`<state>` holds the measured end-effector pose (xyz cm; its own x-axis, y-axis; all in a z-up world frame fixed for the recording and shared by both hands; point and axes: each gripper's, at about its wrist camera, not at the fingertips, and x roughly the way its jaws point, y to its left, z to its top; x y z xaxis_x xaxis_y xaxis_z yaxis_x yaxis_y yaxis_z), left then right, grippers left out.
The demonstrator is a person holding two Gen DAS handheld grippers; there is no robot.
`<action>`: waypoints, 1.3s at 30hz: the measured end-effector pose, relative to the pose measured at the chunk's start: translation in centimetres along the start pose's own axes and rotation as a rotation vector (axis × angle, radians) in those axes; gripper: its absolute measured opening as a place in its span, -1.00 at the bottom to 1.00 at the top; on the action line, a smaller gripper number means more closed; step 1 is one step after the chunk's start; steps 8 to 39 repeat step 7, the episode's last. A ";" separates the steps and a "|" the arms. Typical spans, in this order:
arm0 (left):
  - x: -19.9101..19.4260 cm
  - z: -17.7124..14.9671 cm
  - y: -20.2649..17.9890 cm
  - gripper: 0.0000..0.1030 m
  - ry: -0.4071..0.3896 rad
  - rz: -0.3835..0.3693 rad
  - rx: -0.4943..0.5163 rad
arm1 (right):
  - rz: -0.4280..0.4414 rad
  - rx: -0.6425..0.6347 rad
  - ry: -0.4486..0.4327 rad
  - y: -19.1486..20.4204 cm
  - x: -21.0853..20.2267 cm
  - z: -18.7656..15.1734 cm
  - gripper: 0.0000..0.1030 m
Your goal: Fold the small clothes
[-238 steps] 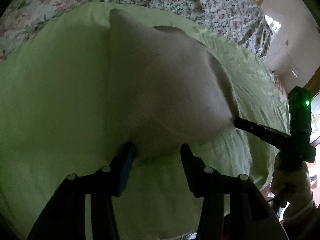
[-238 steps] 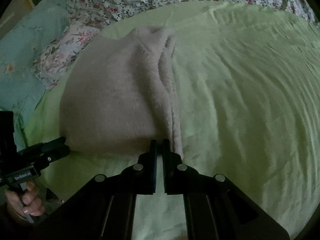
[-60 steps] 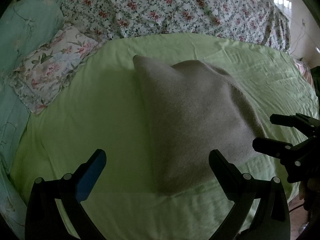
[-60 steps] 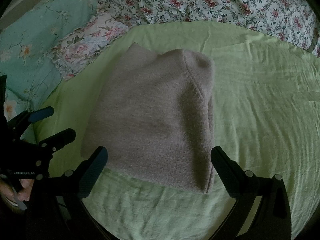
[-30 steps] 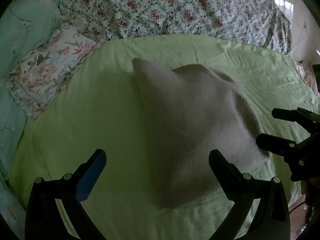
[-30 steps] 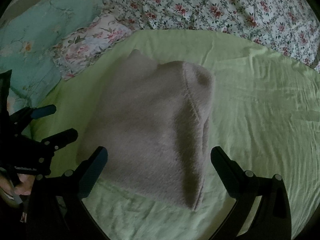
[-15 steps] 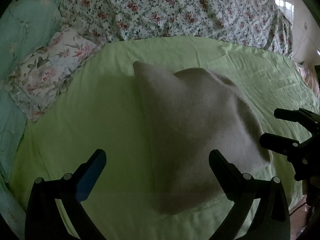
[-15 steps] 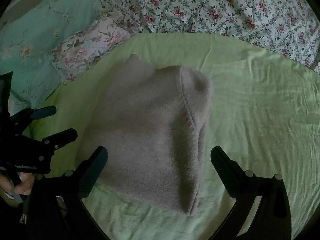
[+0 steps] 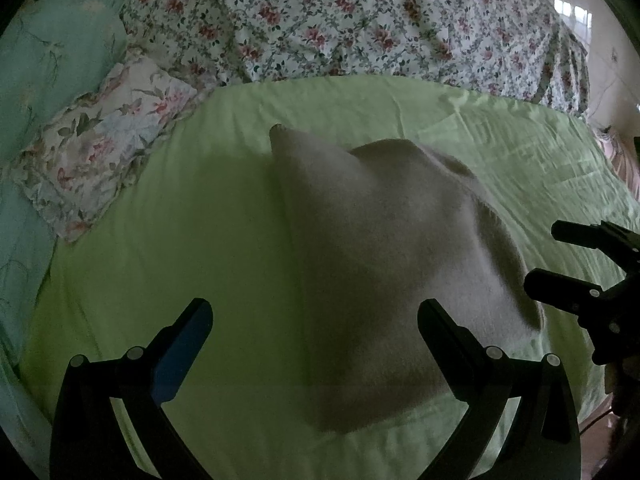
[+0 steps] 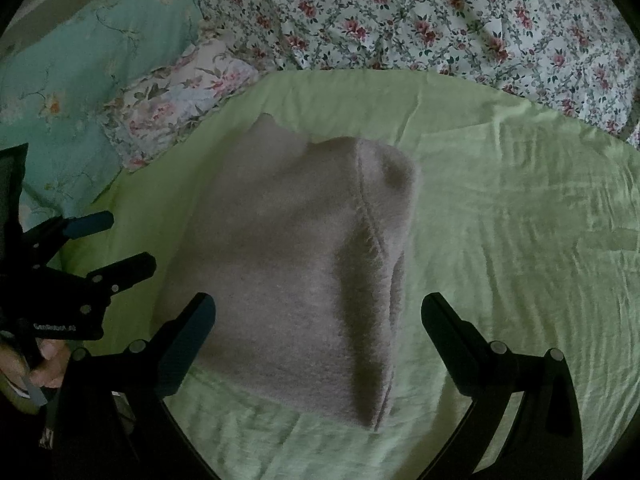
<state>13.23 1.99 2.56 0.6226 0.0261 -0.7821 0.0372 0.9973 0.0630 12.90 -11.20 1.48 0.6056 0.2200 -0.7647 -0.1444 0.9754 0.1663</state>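
Observation:
A folded beige fuzzy garment (image 9: 384,264) (image 10: 296,264) lies flat on the light green sheet (image 9: 180,248) (image 10: 520,240). My left gripper (image 9: 316,312) hovers open above the garment's near left edge, empty. My right gripper (image 10: 318,308) hangs open over the garment's near end, with nothing between its fingers. Each gripper shows in the other's view: the right gripper (image 9: 576,260) at the far right edge beside the garment, the left gripper (image 10: 104,240) at the left, held by a hand (image 10: 44,364).
A floral quilt (image 9: 360,20) (image 10: 440,12) is bunched along the far side of the sheet. A floral pillow (image 9: 100,140) (image 10: 180,92) and a teal pillow (image 9: 48,52) (image 10: 80,60) lie at the far left. Bare green sheet spreads right of the garment.
Both grippers, open throughout the last two seconds, drifted slightly over the folded garment. About eight seconds ago the right gripper was shut at the garment's edge; it has since let go.

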 end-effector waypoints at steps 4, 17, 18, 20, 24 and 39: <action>0.0 -0.2 0.0 0.99 0.000 0.005 0.000 | 0.003 0.002 0.007 0.1 0.2 -0.1 0.99; 0.1 -0.3 0.1 0.99 0.006 0.001 -0.005 | 0.008 0.007 0.007 0.2 0.4 -0.2 0.99; 0.1 -0.3 0.1 0.99 0.006 0.001 -0.005 | 0.008 0.007 0.007 0.2 0.4 -0.2 0.99; 0.1 -0.3 0.1 0.99 0.006 0.001 -0.005 | 0.008 0.007 0.007 0.2 0.4 -0.2 0.99; 0.1 -0.3 0.1 0.99 0.006 0.001 -0.005 | 0.008 0.007 0.007 0.2 0.4 -0.2 0.99; 0.1 -0.3 0.1 0.99 0.006 0.001 -0.005 | 0.008 0.007 0.007 0.2 0.4 -0.2 0.99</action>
